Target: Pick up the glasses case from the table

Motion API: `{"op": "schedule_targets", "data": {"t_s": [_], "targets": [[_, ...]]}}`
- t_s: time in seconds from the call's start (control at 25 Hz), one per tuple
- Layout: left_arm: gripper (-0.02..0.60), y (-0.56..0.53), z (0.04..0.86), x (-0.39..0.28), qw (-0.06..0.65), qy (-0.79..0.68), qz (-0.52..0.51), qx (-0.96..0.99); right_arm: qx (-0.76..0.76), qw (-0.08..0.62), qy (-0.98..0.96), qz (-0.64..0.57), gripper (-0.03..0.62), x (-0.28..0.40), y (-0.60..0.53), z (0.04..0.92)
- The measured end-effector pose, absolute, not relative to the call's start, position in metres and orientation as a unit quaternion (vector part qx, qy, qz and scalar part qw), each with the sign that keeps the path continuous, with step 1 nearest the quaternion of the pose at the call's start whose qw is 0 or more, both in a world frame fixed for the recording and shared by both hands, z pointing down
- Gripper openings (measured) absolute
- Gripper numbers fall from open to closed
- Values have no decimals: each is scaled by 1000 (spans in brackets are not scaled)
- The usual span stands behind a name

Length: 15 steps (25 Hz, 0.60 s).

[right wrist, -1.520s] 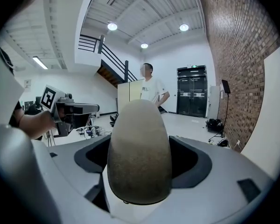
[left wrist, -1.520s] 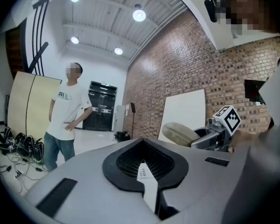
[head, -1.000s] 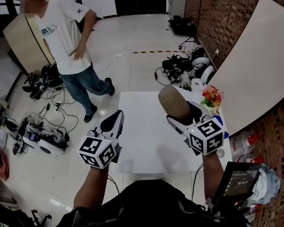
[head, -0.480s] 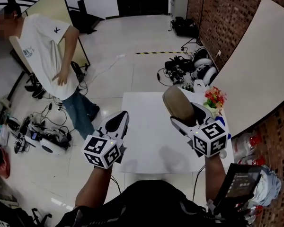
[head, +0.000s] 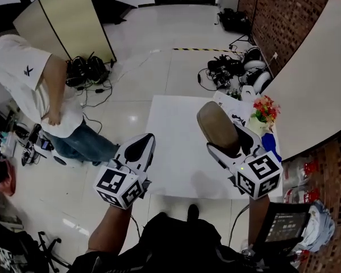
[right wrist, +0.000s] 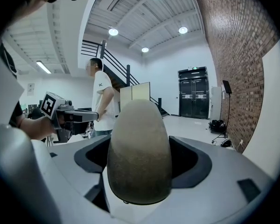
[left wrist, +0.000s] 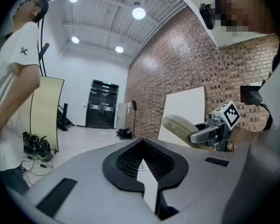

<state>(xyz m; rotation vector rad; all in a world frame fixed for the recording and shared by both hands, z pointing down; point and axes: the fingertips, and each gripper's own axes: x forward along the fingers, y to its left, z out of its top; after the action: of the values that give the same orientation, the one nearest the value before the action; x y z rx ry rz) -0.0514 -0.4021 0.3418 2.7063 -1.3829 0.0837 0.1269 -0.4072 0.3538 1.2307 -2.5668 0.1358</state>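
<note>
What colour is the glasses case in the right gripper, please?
Plain brownish-grey, taupe; the glasses case shows best in the right gripper view.

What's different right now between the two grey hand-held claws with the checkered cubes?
The right gripper is clamped on the tan oval glasses case, while the left gripper is shut on nothing. The right gripper hangs over the white table, and the left gripper is beside its left edge. Both are grey and point forward.

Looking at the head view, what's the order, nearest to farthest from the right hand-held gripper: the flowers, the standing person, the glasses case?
1. Glasses case: held in the right hand-held gripper.
2. Flowers: at the table's right edge.
3. Person: on the floor, far left.
</note>
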Motion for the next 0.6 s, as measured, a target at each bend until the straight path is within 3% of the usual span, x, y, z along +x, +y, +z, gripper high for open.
{"op": "schedule_targets", "data": {"t_s": [0.6], "targets": [[2, -170, 349, -158, 46, -427, 5, 903, 460, 148, -875, 36, 377, 11, -187, 351]]}}
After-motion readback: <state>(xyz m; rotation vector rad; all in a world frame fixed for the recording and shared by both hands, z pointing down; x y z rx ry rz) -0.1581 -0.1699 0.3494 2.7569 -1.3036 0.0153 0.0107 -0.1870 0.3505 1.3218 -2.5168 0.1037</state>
